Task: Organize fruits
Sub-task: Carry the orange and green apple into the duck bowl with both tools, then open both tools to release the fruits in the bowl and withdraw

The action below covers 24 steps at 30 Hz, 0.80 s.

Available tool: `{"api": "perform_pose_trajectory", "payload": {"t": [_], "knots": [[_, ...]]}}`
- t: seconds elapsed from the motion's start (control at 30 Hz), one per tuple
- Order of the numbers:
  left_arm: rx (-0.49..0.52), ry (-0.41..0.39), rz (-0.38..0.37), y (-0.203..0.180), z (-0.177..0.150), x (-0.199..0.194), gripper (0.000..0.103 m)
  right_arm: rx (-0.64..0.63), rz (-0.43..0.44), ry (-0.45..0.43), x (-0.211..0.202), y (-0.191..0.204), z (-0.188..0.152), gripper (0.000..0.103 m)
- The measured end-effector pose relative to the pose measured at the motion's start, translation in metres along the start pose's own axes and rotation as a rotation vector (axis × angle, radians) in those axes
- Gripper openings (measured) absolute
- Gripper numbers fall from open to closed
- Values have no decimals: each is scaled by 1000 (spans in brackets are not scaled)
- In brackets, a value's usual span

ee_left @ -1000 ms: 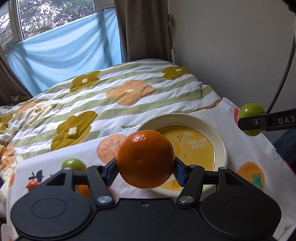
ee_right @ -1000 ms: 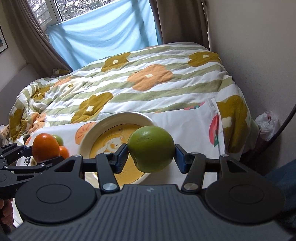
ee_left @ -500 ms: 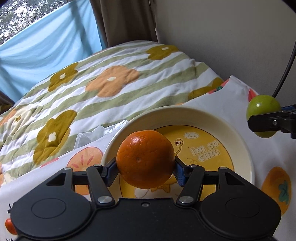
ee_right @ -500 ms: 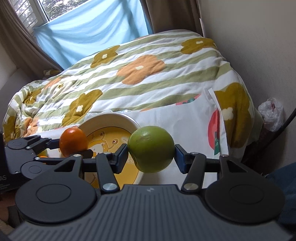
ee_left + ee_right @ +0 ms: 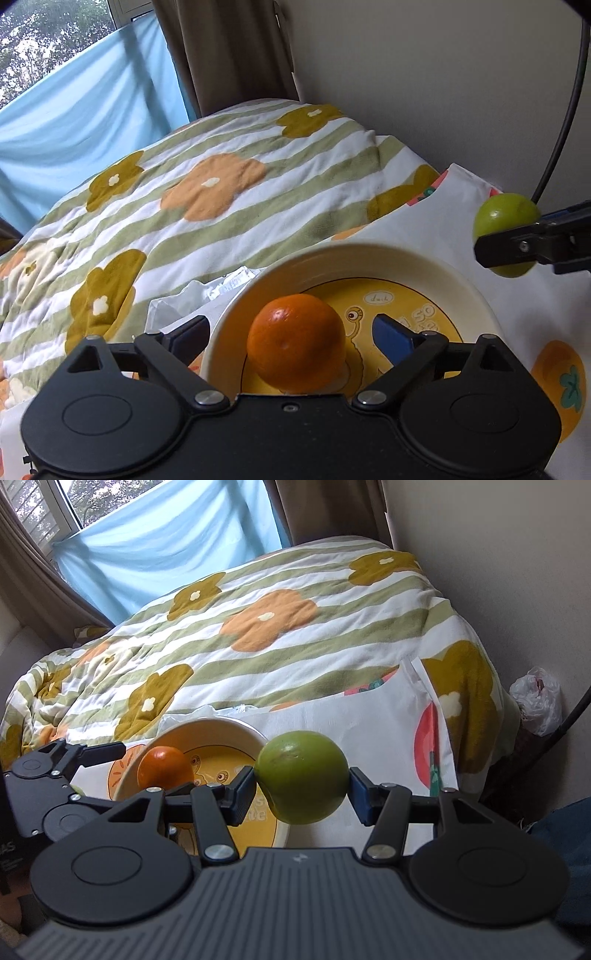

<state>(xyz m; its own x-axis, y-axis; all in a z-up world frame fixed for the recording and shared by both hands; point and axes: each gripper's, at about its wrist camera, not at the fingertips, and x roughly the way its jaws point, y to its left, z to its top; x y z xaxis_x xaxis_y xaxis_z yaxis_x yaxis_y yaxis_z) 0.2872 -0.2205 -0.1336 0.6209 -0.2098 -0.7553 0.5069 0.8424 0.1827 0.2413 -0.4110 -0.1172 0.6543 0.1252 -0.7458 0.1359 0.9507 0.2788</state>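
While apart around it, left gripper jaws; orange in bowl, right gripper clamped on green fruit.

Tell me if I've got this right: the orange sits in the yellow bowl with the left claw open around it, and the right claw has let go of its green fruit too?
Not quite. The right gripper is shut on the green fruit, as the right wrist view shows. The rest holds: the orange sits in the yellow bowl, with the left gripper open around it.
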Motion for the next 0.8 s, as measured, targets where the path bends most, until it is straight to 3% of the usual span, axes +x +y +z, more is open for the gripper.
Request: {"api": "perform_pose_trajectory", "payload": {"t": [0.23,0.8], "knots": [[-40,18,-1,12,-13,-16,97,-60,25,0,9,16,5,69],[-176,56,31,29,-53,-59,97,-475,147,-8,60,66,-11,69]]}}
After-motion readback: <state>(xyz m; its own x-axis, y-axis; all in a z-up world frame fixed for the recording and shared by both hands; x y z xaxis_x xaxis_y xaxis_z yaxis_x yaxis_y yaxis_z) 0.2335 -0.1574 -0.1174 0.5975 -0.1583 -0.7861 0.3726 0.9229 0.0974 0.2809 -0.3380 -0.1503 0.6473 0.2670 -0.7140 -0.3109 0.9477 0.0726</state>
